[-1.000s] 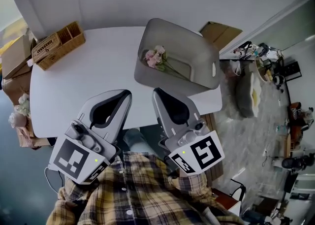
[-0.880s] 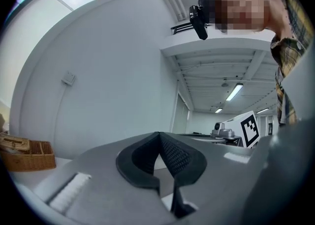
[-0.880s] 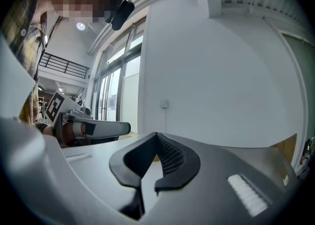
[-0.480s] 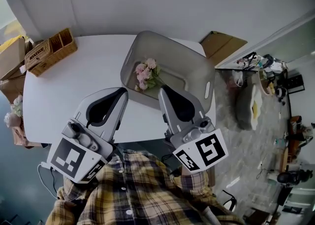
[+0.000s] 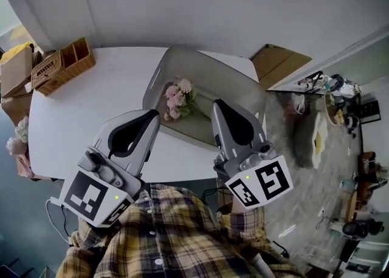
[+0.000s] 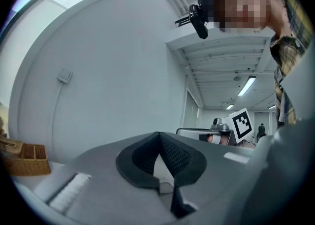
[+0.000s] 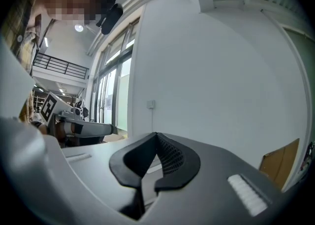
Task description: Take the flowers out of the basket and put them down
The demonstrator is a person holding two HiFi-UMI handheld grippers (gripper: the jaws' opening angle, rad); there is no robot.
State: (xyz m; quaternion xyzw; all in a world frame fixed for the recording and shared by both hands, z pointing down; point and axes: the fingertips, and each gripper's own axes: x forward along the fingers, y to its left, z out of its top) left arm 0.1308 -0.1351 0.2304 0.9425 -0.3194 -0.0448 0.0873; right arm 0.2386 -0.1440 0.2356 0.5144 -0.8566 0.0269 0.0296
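Pink flowers (image 5: 176, 97): lying inside the grey basket (image 5: 155, 78) on your worktop (image 5: 91, 109).
Left tool (image 5: 154, 115): you've got it closed, empty, beside the basket.
Right tool (image 5: 217, 104): closed, empty, at the basket's near rim.

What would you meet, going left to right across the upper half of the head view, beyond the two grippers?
wicker organiser → pink flowers → cardboard box

White table (image 5: 91, 106) before curved grey wall (image 5: 213, 3)
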